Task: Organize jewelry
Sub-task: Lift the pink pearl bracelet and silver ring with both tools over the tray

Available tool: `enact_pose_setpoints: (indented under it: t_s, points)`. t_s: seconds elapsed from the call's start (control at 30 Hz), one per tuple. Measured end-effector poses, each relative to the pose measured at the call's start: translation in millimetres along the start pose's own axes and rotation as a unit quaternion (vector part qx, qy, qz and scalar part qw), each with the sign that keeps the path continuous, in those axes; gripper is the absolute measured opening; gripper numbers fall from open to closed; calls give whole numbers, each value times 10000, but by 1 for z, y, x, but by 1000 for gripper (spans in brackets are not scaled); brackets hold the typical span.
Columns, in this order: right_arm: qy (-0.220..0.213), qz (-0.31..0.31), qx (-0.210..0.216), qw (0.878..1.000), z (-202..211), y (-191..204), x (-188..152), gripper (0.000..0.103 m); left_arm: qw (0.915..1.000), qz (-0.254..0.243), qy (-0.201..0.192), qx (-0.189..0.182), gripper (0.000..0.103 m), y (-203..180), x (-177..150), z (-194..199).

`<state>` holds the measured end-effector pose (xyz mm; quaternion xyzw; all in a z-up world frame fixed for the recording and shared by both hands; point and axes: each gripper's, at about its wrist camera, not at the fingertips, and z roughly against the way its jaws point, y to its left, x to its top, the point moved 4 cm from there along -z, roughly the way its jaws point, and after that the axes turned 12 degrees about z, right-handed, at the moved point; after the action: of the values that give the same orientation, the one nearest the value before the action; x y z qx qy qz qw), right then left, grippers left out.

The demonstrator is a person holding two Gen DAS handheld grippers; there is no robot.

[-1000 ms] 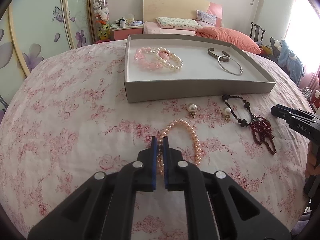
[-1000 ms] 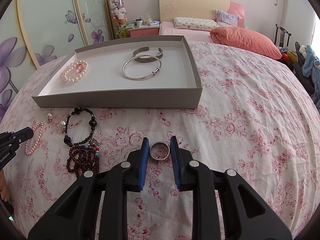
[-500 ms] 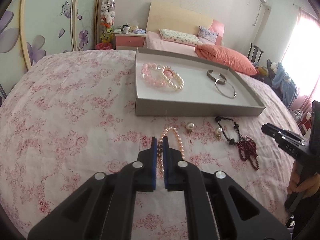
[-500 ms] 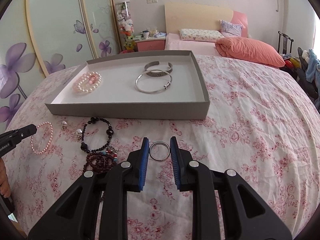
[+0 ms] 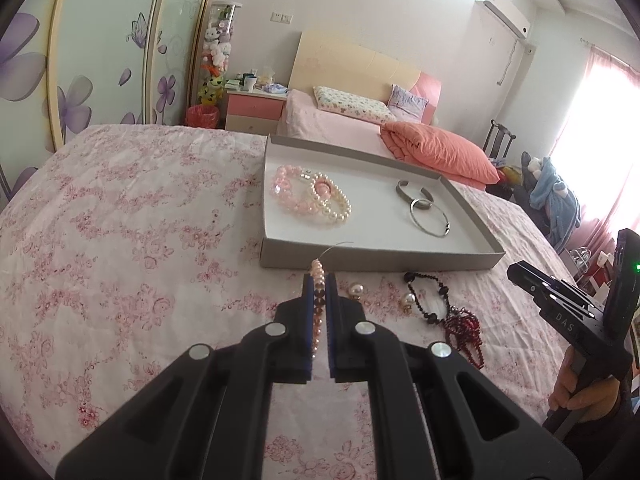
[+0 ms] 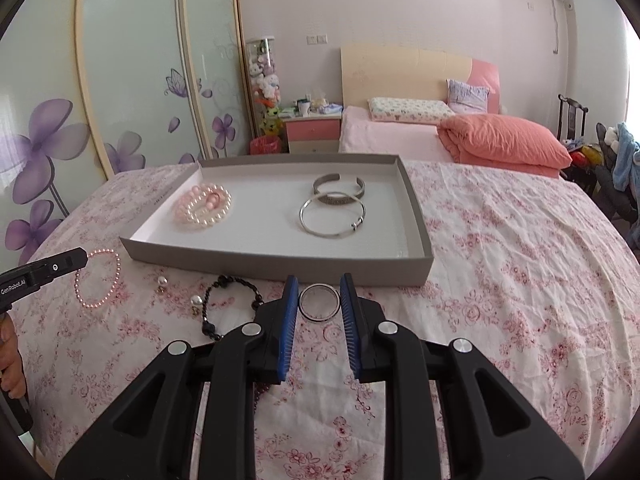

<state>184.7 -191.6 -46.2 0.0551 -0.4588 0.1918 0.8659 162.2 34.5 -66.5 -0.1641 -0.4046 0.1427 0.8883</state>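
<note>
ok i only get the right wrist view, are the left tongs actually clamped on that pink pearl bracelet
observer: yes, the left wrist view shows the left tongs shut, with the pink pearl bracelet pinched between the pads.
operator: anything odd about the strand
observer: a thin loose thread sticks up from its top end.
operator: what's hidden behind my right tongs and the silver ring
observer: a bunch of dark red beads on the bedspread, up against the black bead bracelet.
</note>
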Motion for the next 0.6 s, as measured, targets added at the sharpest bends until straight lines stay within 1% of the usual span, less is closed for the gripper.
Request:
enact_pose_setpoints:
  t_s: [0.37,0.6]
  points:
    - [-569,94,-159,9982,19,7,16,23,9990,18,-406,-177,6,-17,11,17]
    - [-861,126,-209,9960,26,11,28,23,9970,-176,-716,-254,6,-38,21,26]
